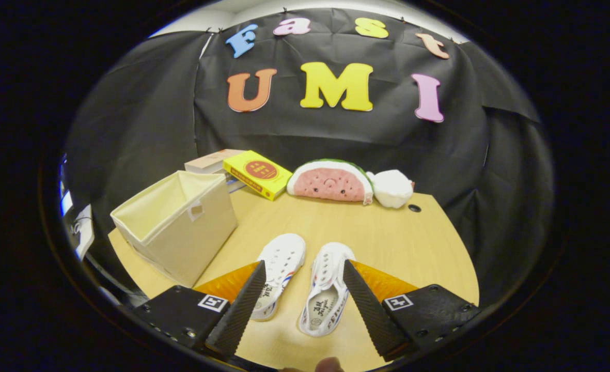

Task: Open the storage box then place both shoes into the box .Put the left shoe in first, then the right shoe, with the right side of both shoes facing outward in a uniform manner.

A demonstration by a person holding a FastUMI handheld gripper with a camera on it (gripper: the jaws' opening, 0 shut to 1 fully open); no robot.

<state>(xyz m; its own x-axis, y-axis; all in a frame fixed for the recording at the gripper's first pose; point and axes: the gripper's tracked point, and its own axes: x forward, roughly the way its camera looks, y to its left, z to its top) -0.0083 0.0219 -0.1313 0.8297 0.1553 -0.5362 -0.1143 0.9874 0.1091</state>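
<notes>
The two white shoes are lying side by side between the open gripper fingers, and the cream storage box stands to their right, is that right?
Not quite. The gripper view shows the two white shoes side by side between the open gripper fingers, as you say, but the cream storage box stands to their left, not their right.

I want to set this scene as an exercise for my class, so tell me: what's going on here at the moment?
A person holds a two-finger gripper open above a wooden table. Two white shoes lie side by side between its fingers, toes pointing away, neither one gripped. A cream fabric storage box stands open-topped beside and beyond the left finger, with nothing visible inside it. Further back lie a yellow book resting on a stack of books, a watermelon plush and a white plush.
</notes>
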